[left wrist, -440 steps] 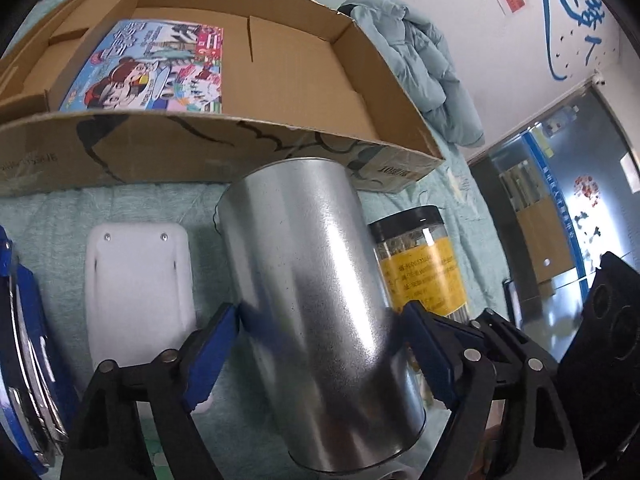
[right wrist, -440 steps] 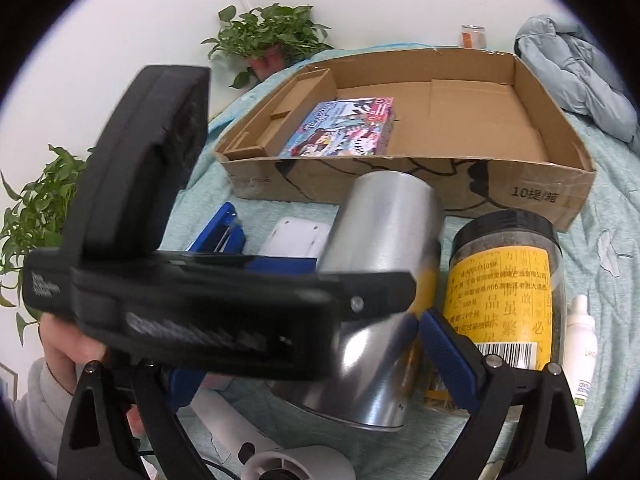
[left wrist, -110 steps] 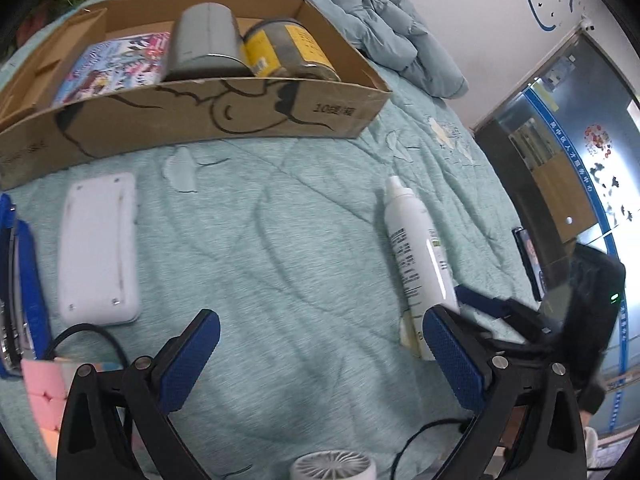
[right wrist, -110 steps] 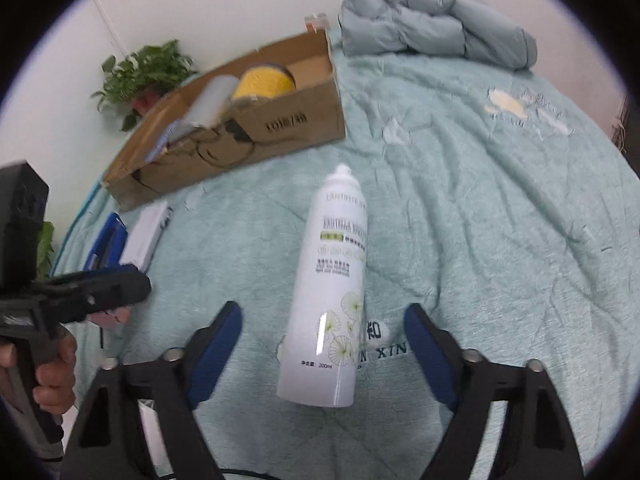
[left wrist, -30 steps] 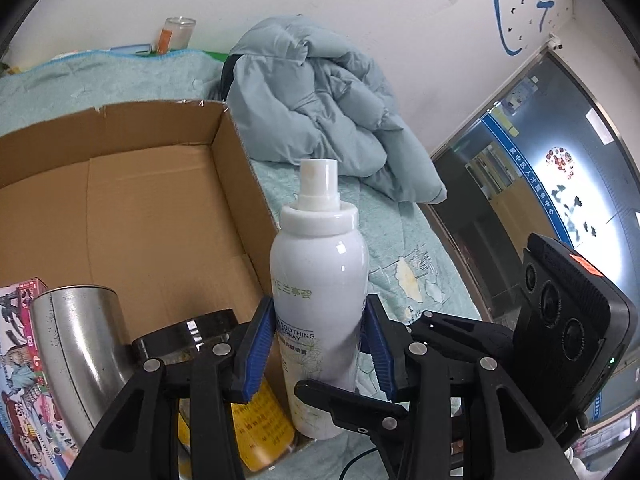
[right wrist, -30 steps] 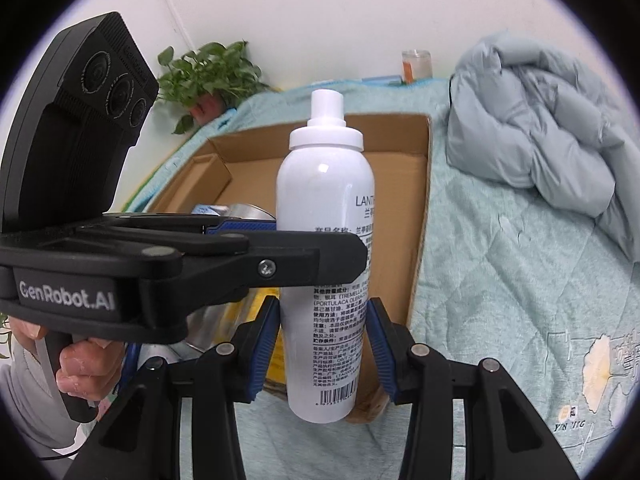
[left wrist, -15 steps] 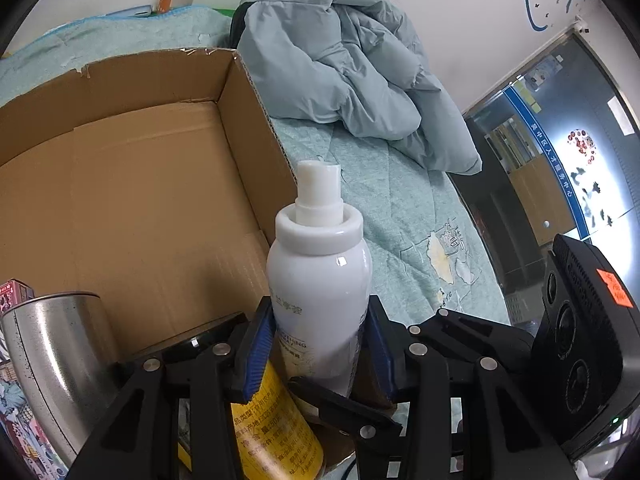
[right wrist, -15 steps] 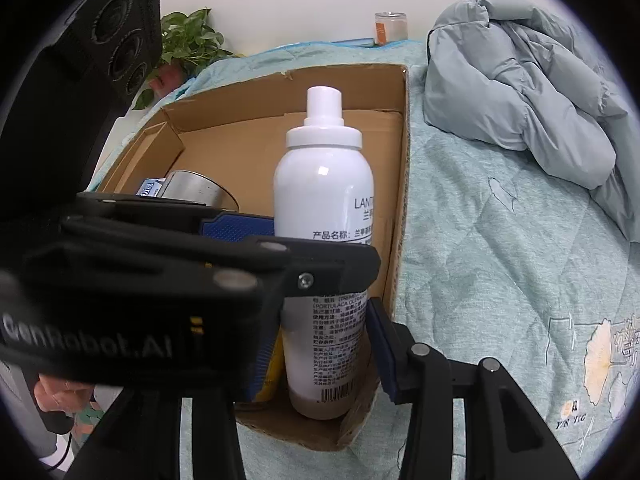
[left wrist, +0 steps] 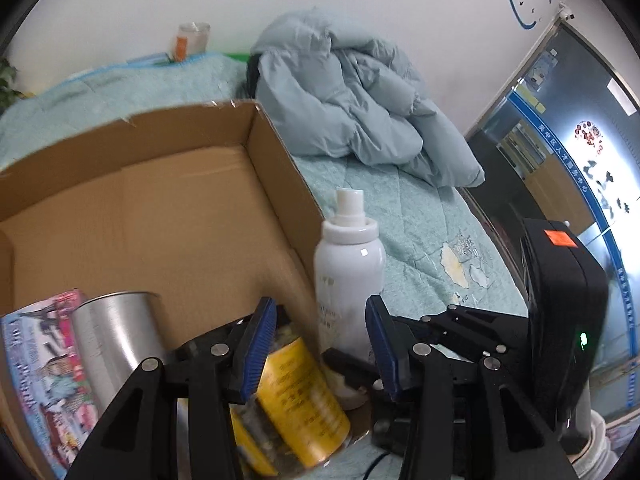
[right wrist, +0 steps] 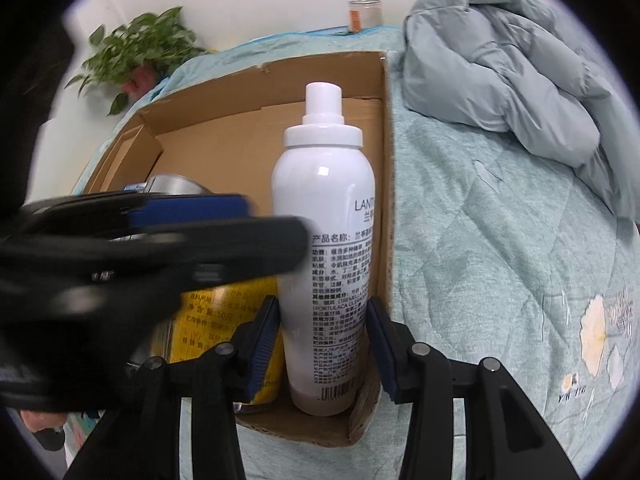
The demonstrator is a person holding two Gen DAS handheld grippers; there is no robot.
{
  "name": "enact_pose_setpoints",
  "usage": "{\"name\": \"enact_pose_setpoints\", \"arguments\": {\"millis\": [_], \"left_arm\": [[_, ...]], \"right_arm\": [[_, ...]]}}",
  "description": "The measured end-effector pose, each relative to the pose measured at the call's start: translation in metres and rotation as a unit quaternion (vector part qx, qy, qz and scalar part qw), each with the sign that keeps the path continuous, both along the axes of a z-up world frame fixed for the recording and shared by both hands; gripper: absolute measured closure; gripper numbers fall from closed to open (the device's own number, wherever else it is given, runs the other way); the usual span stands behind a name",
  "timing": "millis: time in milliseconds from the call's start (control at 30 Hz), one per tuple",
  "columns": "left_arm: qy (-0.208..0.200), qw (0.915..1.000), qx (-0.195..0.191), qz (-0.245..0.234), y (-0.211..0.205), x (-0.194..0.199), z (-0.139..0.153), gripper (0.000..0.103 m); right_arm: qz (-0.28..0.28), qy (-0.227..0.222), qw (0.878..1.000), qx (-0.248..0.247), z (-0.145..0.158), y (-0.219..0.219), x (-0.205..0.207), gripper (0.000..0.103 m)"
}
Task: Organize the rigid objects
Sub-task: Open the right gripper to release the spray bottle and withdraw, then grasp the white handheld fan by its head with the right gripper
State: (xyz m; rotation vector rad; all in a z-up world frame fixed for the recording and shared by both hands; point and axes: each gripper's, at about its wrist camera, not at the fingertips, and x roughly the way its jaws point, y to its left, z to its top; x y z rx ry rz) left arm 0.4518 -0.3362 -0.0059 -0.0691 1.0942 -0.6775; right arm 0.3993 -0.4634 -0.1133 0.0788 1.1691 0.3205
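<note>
A white spray bottle (left wrist: 349, 276) (right wrist: 326, 240) stands upright in the near right corner of the cardboard box (left wrist: 160, 200) (right wrist: 240, 140). My left gripper (left wrist: 320, 344) is open, its blue pads apart, a little short of the bottle and not touching it. My right gripper (right wrist: 322, 344) is open with small gaps on both sides of the bottle's lower body. A yellow-labelled jar (left wrist: 296, 396) (right wrist: 216, 320), a steel cup (left wrist: 112, 332) and a colourful flat box (left wrist: 36, 364) also sit in the cardboard box.
A pale blue padded jacket (left wrist: 360, 108) (right wrist: 520, 72) lies on the teal quilt (right wrist: 500, 260) beyond the box. A potted plant (right wrist: 136, 52) and a small jar (left wrist: 192, 40) stand by the wall. The left gripper's body (right wrist: 120, 264) crosses the right wrist view.
Both grippers have opened off the spray bottle, which now stands in the box corner. The left gripper has drawn back from it.
</note>
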Motion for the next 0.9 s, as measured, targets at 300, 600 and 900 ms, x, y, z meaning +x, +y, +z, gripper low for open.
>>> {"name": "enact_pose_setpoints", "arguments": {"millis": [300, 600, 900], "left_arm": [[-0.152, 0.9853, 0.015, 0.076, 0.078, -0.100, 0.041, 0.027], [-0.240, 0.9582, 0.036, 0.151, 0.146, -0.205, 0.072, 0.001], [-0.172, 0.9673, 0.089, 0.163, 0.228, -0.294, 0.073, 0.068]], "right_arm": [[-0.010, -0.108, 0.994, -0.009, 0.040, -0.004, -0.068, 0.027], [-0.011, -0.158, 0.987, -0.016, 0.059, 0.011, -0.133, 0.022], [0.070, -0.205, 0.976, 0.011, 0.080, 0.029, -0.214, 0.025]]}}
